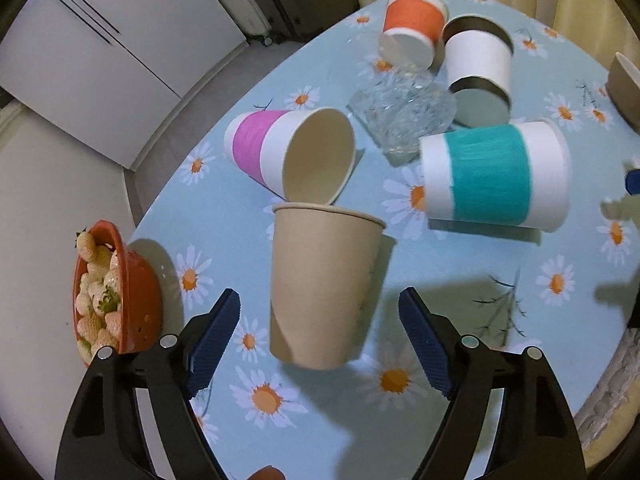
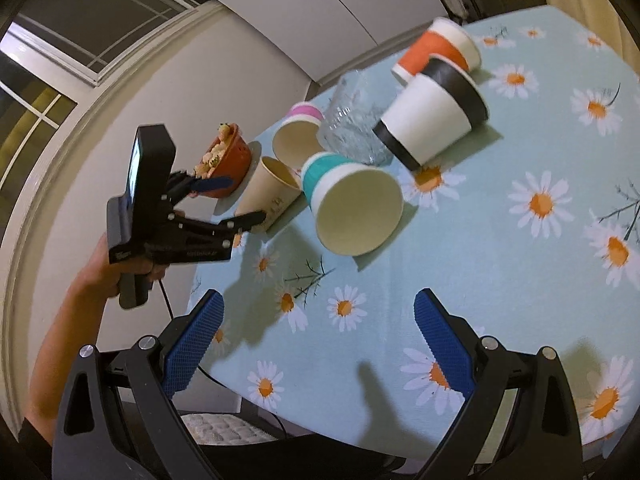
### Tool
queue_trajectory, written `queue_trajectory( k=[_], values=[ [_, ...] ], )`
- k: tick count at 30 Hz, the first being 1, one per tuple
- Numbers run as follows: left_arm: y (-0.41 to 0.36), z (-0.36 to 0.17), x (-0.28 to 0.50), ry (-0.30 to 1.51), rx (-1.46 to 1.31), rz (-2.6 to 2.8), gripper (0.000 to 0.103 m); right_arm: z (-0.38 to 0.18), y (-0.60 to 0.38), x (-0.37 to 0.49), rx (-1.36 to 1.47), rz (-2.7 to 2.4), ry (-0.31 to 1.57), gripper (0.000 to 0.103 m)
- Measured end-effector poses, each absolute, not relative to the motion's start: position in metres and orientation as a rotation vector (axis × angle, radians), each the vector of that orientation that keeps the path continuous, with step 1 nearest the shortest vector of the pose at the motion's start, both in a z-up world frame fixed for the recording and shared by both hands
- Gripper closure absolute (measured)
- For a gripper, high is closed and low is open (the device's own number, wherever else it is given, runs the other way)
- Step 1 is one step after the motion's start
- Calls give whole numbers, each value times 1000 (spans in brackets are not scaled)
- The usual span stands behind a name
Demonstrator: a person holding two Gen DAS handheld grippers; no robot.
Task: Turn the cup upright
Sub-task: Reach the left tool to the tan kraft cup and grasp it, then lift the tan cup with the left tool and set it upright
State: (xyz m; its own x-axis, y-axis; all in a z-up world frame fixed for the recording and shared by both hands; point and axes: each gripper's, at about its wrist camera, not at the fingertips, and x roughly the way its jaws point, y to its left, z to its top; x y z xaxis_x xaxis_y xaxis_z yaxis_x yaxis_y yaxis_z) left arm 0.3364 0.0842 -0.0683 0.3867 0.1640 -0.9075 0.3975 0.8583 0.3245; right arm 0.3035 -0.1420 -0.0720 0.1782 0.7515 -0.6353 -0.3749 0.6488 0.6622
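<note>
A plain tan paper cup stands upright, rim up, on the daisy tablecloth, between the tips of my open left gripper; the blue pads do not touch it. In the right wrist view the same cup stands by the left gripper. A pink-banded cup, a teal-banded cup, an orange-banded cup and a white cup with black bands lie on their sides. My right gripper is open and empty above the near table edge.
A cut-glass tumbler lies among the cups. A red colander of pale strawberries sits at the table's left edge. A grey bowl is at the far right. A fridge and floor lie beyond the table.
</note>
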Motion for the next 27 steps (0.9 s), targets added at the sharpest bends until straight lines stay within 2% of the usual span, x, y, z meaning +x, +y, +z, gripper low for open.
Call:
queue_trajectory(
  k=[5,7,9,18,27],
  values=[
    [93,-82,352,1231,521,-161,24,-82,-138,304,381,836,1164,8],
    [97,-86,355,1240,516,-159,37,-83,-138,303,378,839,1168,8],
    [97,-89,355,1247,524,-162,45,-83,-137,305,376,840,1167,8],
    [97,-76,348,1244,491,-145,46,-84,-139,297,394,856,1175,8],
    [105,-34,310,1218,128,-133,46,-73,-165,298,462,884,1147,8]
  ],
)
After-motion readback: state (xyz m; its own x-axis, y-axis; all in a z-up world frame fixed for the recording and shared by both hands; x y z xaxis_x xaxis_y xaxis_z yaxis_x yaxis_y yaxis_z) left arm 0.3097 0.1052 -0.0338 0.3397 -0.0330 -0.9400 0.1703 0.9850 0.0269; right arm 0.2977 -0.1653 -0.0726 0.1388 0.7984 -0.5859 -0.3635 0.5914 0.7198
